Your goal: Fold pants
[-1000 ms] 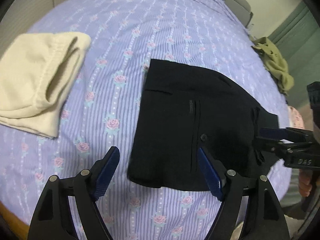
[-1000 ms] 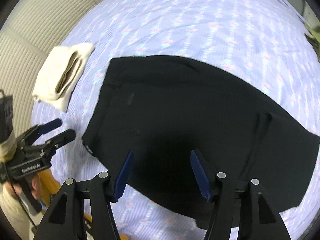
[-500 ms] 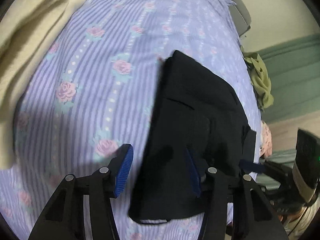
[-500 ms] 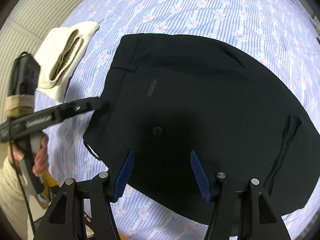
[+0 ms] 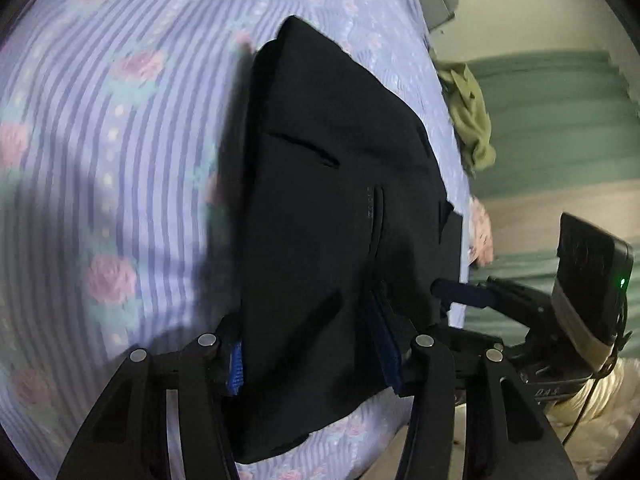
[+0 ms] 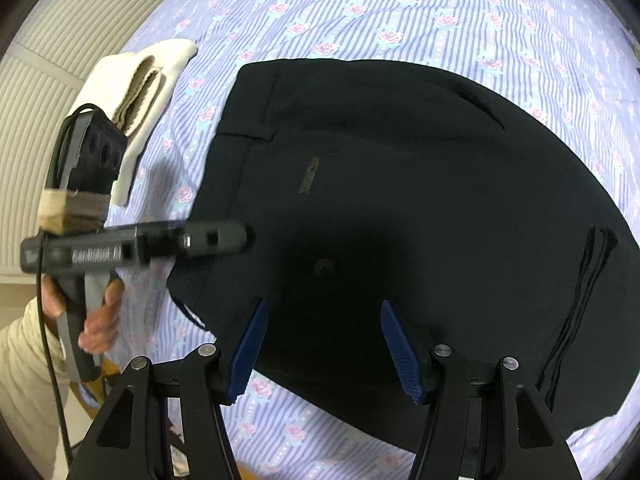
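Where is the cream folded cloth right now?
In the right wrist view, upper left: the cream folded cloth lies on the floral bedsheet, left of the black pants.

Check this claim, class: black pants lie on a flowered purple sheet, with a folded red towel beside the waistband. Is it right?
One detail is wrong: the folded towel is cream, not red, as the right wrist view shows. The black pants do lie on the flowered purple sheet.

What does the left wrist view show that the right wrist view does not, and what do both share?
Only the left wrist view shows the olive-green garment at the bed's far edge and the green wall. Only the right wrist view shows the folded cream garment, the white slatted panel and the person's hand. Both show the black pants on the floral bedsheet.
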Tool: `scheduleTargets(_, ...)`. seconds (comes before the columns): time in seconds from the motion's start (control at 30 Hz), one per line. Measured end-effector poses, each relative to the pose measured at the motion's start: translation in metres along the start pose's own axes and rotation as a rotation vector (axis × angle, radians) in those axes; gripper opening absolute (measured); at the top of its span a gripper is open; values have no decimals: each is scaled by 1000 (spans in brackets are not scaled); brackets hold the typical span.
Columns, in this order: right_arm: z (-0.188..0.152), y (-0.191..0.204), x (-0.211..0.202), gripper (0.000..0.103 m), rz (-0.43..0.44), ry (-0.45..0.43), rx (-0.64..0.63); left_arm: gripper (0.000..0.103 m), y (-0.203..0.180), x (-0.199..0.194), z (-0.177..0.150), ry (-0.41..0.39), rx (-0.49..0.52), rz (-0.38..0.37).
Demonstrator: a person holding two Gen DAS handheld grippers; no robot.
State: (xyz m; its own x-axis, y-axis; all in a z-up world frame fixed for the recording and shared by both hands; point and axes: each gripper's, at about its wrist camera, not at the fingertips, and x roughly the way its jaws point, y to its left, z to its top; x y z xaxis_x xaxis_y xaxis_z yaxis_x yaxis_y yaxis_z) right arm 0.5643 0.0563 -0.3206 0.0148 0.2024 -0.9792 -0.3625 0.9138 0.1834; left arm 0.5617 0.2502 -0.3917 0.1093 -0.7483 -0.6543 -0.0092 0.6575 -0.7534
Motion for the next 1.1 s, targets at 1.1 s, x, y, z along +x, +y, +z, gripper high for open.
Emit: scheduleTargets(1.1,-122,-207,-197,60,-47,-418,233,15,-328,6,-44,-334,216,441)
